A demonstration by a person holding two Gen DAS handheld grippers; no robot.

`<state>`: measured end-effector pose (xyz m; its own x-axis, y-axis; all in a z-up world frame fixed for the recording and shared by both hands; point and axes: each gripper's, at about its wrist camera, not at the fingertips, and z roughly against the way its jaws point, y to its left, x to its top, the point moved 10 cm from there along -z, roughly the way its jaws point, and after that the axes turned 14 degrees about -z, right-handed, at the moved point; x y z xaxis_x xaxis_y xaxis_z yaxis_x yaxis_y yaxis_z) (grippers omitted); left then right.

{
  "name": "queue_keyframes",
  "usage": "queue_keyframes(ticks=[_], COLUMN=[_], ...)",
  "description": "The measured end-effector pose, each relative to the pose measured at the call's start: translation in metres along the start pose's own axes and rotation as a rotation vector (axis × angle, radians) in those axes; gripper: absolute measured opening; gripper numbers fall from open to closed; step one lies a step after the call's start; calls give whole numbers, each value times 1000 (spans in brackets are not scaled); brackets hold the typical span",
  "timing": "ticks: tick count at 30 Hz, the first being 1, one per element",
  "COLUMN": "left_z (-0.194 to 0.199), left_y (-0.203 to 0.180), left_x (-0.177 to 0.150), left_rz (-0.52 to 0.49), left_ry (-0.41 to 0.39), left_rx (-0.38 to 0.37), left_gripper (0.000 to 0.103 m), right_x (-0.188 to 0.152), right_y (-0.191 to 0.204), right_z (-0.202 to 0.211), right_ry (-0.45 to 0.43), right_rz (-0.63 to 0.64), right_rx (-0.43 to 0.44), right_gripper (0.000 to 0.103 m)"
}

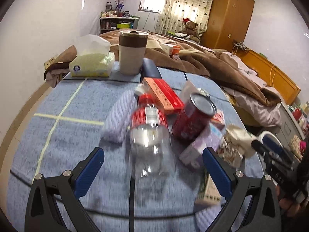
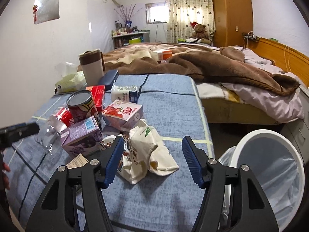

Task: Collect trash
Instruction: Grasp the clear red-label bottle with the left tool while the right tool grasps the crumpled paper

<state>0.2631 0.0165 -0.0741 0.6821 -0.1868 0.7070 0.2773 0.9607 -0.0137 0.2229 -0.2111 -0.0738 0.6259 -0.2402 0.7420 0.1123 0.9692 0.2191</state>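
Trash lies piled on a blue cloth-covered table [image 2: 170,104]. A clear plastic bottle [image 1: 150,135] with a red label lies pointing away, just ahead of my open left gripper [image 1: 152,160]. Beside it are a red can [image 1: 193,118], a red-orange box [image 1: 164,94] and a purple carton [image 1: 200,147]. My open right gripper [image 2: 153,150] hovers over crumpled white wrappers [image 2: 146,154]. The can [image 2: 83,106], purple carton [image 2: 81,135], a strawberry carton [image 2: 123,114] and a milk pouch [image 2: 124,94] show in the right wrist view. A white trash bin [image 2: 270,166] with a liner stands right of the table.
A grey tumbler [image 1: 132,52], tissue pack [image 1: 92,63] and dark blue case [image 2: 109,79] sit at the table's far end. A folded lilac towel [image 1: 120,119] lies left of the bottle. A bed with brown blankets [image 2: 212,63] lies beyond.
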Motion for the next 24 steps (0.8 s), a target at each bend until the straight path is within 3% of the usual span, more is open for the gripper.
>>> queue_keyframes(ticks=[2, 4, 9, 13, 20, 24], left_z=[-9, -19, -40, -45, -60, -67], left_y=[2, 1, -1, 2, 0, 0], left_x=[4, 5, 2, 5, 11, 12], left_rz=[-13, -16, -19, 11, 15, 9], left_ry=[21, 49, 105, 100, 111, 121], left_rx=[6, -1, 8, -6, -29, -25], left_gripper=[103, 103, 103, 98, 77, 70], right_x=[-1, -1, -3, -2, -2, 0], right_y=[2, 5, 5, 5, 8, 8], right_z=[-3, -8, -16, -19, -24, -26], right_ry=[14, 33, 72, 84, 96, 97], right_rz=[1, 4, 2, -8, -23, -27], right_rx=[8, 18, 29, 40, 58, 67], right_gripper=[61, 51, 48, 37, 30, 27])
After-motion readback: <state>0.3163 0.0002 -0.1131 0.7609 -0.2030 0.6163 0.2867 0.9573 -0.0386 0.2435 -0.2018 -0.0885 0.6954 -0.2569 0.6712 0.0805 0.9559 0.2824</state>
